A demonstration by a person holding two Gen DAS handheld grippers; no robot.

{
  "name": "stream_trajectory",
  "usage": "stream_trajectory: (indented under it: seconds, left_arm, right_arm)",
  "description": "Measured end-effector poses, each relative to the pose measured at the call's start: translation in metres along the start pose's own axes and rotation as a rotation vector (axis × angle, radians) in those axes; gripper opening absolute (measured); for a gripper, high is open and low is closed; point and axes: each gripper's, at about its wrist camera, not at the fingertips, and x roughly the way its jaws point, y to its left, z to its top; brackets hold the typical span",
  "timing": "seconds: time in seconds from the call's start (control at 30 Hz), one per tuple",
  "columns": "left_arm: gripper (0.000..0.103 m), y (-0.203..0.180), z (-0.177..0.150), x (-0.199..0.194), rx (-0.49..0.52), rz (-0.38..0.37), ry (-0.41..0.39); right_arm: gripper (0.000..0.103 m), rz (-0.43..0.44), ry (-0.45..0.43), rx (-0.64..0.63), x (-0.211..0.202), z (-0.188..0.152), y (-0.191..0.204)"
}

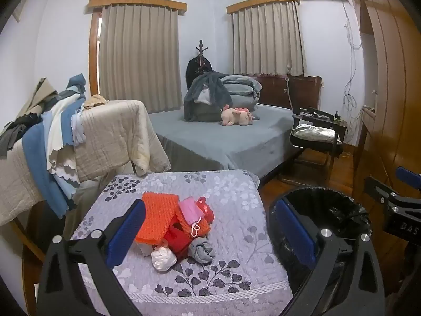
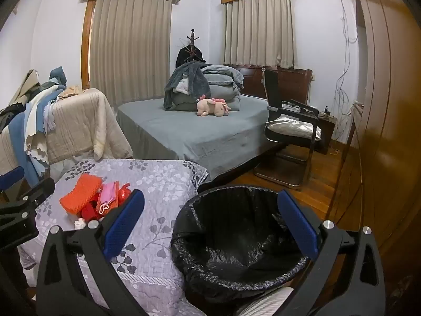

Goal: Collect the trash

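Bedroom clutter fills the background of the left wrist view: curtained windows, a grey bed with folded bedding and a pink plush toy point(image 1: 236, 115), draped blankets to the left. Nearer sits a tabletop point(image 1: 236, 237) under a grey floral cover, and on it a small trash pile point(image 1: 179, 226): an orange knitted piece point(image 1: 156, 217), a pink face mask point(image 1: 191, 210), red scraps, a white wad point(image 1: 163, 260) and a grey wad point(image 1: 202, 248). The left tool point(image 1: 208, 233) is released, its blue pads spread wide and holding nothing; the pile lies straight ahead between them, just beyond the tips. A black-lined bin point(image 1: 339, 210) stands off the tabletop's right edge.

From the right wrist view, the bin point(image 2: 236, 237) sits directly ahead of the right tool point(image 2: 210, 229), which is also spread wide and carrying nothing. The pile point(image 2: 92, 200) lies off to its left, with the left tool point(image 2: 23, 205) at the frame's left edge.

So the left hand looks nearer the trash and the right nearer the bin; nothing appears to be collected yet.
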Motion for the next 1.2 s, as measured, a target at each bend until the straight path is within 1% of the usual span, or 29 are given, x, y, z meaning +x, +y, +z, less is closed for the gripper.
stream_trajectory:
  seconds: [1.2]
  left_arm:
    - [0.097,0.0005,0.0010,-0.0008,-0.013,-0.005,0.004]
  right_arm:
    - [0.098,-0.001,0.004,-0.001,0.0047,-0.0034,0.0032]
